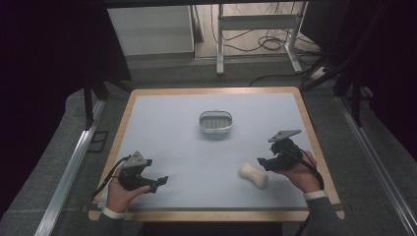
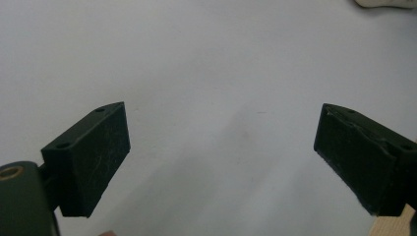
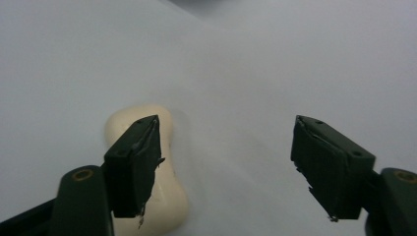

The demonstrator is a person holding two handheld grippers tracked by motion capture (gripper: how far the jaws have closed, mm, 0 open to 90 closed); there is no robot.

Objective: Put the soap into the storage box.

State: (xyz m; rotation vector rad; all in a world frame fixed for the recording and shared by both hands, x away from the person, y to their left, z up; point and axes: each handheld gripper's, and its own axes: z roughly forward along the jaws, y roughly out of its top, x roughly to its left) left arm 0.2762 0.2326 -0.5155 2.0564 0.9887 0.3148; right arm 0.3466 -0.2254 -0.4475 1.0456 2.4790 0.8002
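A pale-topped desk (image 1: 162,128) carries a small slotted soap dish (image 1: 215,122) at centre-far and, near right, a cream waisted soap bar (image 1: 253,175). The bar looks light, rigid and probably slick, best pinched across its narrow waist. Right gripper (image 1: 262,164) jaws are spread beside the bar, gripping nothing; left gripper (image 1: 161,181) jaws are spread wide, empty.

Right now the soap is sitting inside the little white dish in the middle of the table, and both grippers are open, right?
Not quite. The soap lies on the bare table mat, near the right gripper, apart from the little white dish, which holds nothing; the high view shows it. Both grippers are open, the left gripper too.
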